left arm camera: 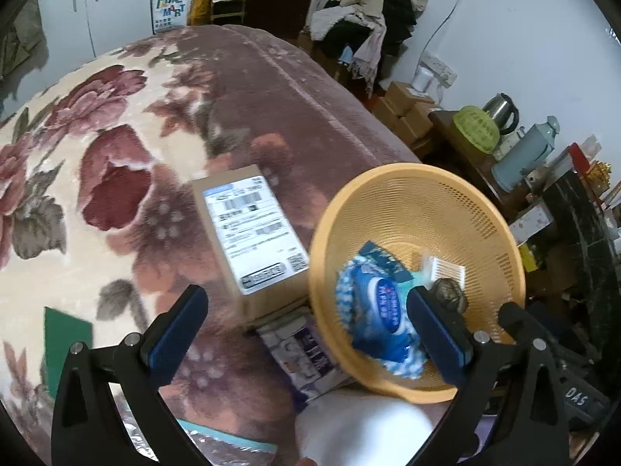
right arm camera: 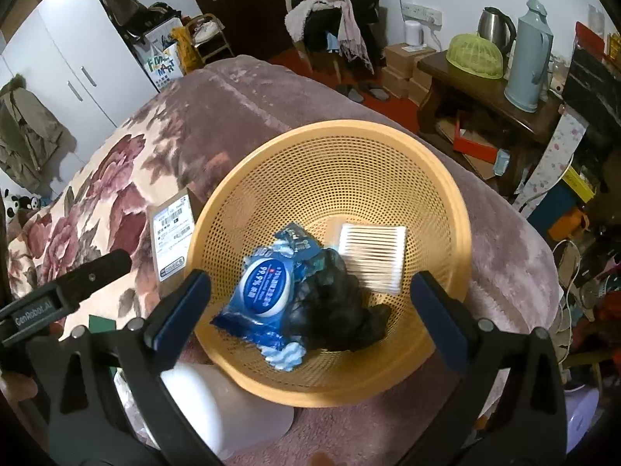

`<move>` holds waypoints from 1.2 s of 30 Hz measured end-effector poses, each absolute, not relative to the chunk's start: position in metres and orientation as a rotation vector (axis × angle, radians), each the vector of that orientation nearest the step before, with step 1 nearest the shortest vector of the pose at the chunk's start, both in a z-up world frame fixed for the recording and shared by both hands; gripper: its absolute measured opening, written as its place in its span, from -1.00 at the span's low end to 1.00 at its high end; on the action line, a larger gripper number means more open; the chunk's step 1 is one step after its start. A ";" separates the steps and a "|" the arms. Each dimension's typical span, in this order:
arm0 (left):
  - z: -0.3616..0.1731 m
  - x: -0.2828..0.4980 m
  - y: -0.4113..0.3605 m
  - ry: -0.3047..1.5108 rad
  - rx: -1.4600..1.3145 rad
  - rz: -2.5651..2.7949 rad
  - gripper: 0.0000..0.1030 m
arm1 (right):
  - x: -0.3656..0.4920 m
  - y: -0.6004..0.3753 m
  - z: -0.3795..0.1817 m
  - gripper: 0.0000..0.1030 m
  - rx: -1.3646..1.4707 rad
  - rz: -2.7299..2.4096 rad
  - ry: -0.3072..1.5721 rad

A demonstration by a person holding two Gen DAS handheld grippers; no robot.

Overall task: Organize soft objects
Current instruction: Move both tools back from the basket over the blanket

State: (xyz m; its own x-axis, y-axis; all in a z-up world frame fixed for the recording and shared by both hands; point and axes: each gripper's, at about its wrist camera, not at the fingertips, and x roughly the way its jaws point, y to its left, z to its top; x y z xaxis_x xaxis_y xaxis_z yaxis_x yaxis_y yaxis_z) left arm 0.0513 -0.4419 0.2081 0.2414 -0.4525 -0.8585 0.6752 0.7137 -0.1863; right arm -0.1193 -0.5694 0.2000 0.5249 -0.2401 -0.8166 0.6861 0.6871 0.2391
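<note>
Soft objects in one orange basket (right arm camera: 446, 209) on floral blanket (right arm camera: 240, 93): we count one blue wipes pack (right arm camera: 260, 291), one black bundle (right arm camera: 333, 306), one cotton-swab pack (right arm camera: 372, 260). One cardboard box (left arm camera: 248, 229) beside basket. Left gripper (left arm camera: 306, 322) and right gripper (right arm camera: 310, 303) spread wide, holding nothing.

Over by the wall, a dark wooden desk (right arm camera: 481, 89) carries a green dome cover (right arm camera: 475, 56), a steel kettle (right arm camera: 496, 27) and a pale blue flask (right arm camera: 529, 56). Cardboard boxes (right arm camera: 403, 66) sit stacked on the floor beside it, near a chair heaped with clothes (right arm camera: 333, 11). Far left, a white wardrobe (right arm camera: 73, 58), with an olive jacket (right arm camera: 27, 136) hanging just beside it.
</note>
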 end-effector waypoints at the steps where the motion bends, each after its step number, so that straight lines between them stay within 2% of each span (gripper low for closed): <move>1: 0.209 0.052 -0.439 1.077 0.242 -0.780 0.99 | -0.119 -0.568 0.202 1.00 0.591 -0.594 0.847; 13: 0.231 0.051 -0.406 1.040 0.232 -0.762 0.99 | -0.104 -0.536 0.218 1.00 0.542 -0.568 0.849; 36: 0.261 0.066 -0.297 0.993 0.176 -0.674 0.99 | -0.079 -0.468 0.247 1.00 0.469 -0.508 0.836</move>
